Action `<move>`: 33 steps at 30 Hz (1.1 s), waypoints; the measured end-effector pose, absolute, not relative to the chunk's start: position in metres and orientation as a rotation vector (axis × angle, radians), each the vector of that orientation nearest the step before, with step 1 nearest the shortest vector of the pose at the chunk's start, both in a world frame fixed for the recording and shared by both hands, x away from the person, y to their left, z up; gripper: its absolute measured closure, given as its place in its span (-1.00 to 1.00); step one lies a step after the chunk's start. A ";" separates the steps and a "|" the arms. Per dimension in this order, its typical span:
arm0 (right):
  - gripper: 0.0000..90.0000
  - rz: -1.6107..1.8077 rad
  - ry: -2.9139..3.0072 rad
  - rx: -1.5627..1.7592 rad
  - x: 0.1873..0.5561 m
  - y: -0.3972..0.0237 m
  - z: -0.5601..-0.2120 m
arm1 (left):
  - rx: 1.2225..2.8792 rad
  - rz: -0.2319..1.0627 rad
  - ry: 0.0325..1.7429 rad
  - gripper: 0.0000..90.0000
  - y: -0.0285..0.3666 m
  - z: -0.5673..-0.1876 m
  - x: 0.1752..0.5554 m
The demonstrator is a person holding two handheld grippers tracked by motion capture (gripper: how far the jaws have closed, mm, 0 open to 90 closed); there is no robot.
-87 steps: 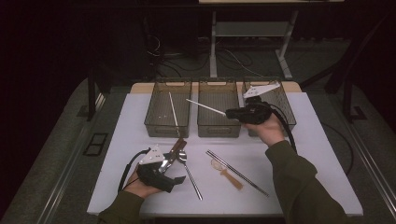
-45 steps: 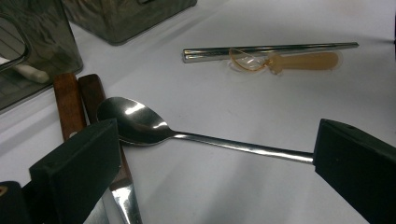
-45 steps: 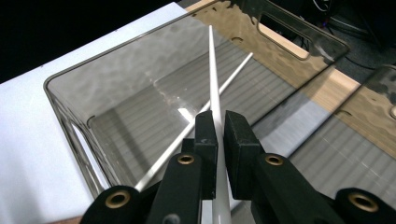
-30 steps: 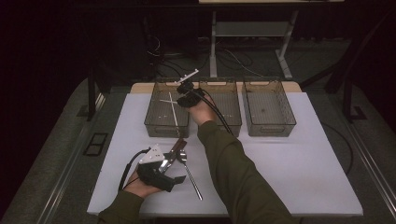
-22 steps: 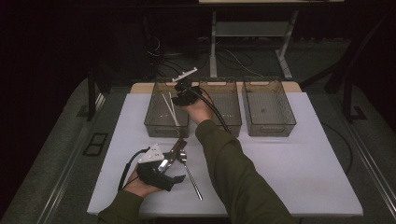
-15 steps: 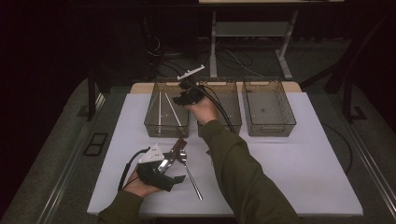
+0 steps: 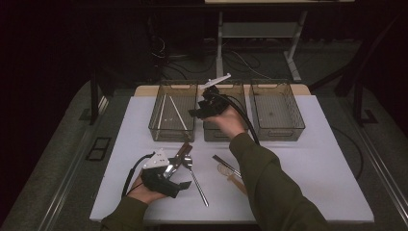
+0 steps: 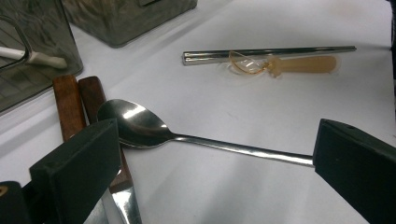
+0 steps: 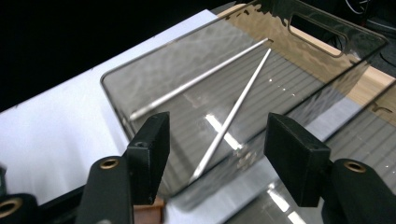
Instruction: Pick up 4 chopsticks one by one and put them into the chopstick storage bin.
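Note:
My right gripper (image 7: 196,113) hangs over the wall between the left bin (image 7: 155,126) and the middle bin (image 7: 210,135). Its jaws have just been opening, and in the right gripper view the gripper (image 9: 217,128) stands open with nothing between its pads. Below it two thin pale chopsticks (image 9: 233,109) lie crossed in the left bin (image 9: 112,84); the high view shows the chopsticks (image 7: 168,110) too. My left gripper (image 7: 179,177) rests on the table near the front edge. Seen from its own camera, the left gripper (image 8: 212,144) is open wide, with a steel spoon (image 8: 135,126) lying between its jaws, untouched.
Two wood-handled knives (image 8: 74,100) lie beside the spoon's bowl. Metal chopsticks (image 7: 226,163) and a clear plastic spoon (image 8: 280,65) lie mid-table. An empty right bin (image 7: 293,126) stands at the back. My right forearm (image 7: 269,183) crosses the table's middle.
My right gripper has opened and drawn back to the right from over the left bin toward the middle bin. A second chopstick now lies in the left bin. My left gripper has stayed put.

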State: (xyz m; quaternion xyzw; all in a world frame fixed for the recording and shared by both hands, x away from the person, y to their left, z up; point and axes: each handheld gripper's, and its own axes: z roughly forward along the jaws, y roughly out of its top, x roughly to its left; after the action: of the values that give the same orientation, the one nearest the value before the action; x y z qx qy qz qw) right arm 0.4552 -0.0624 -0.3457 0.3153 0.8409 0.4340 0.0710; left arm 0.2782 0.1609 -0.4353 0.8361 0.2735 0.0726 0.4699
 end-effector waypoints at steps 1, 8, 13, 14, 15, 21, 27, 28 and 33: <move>-0.14 1.318 2.525 0.943 0.453 -0.066 -0.346 | 2.049 0.179 0.671 -1.00 0.161 -0.435 0.278; -0.18 1.362 2.487 0.902 0.436 -0.089 -0.345 | 2.043 0.177 0.670 -1.00 0.161 -0.435 0.278; -0.20 1.346 2.511 0.870 0.424 -0.108 -0.348 | 2.047 0.176 0.674 -1.00 0.161 -0.436 0.278; -0.20 1.350 2.511 0.867 0.422 -0.112 -0.348 | 2.046 0.177 0.674 -1.00 0.161 -0.436 0.278; -0.20 1.359 2.507 0.867 0.421 -0.117 -0.348 | 2.047 0.180 0.673 -1.00 0.162 -0.435 0.279; -0.20 1.387 2.501 0.871 0.412 -0.143 -0.347 | 2.039 0.181 0.683 -1.00 0.162 -0.436 0.279; -0.20 1.435 2.488 0.885 0.402 -0.168 -0.353 | 2.041 0.182 0.688 -1.00 0.162 -0.436 0.279; -0.20 1.433 2.485 0.891 0.400 -0.171 -0.354 | 2.041 0.183 0.688 -1.00 0.162 -0.436 0.279; -0.20 1.431 2.485 0.896 0.389 -0.188 -0.361 | 2.040 0.184 0.687 -1.00 0.162 -0.436 0.280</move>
State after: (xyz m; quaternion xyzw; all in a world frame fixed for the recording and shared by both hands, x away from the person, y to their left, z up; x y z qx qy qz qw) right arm 0.3894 -0.1884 -0.3606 0.2974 0.8252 0.4753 0.0687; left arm 0.2803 0.1618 -0.4358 0.8330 0.2805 0.0750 0.4709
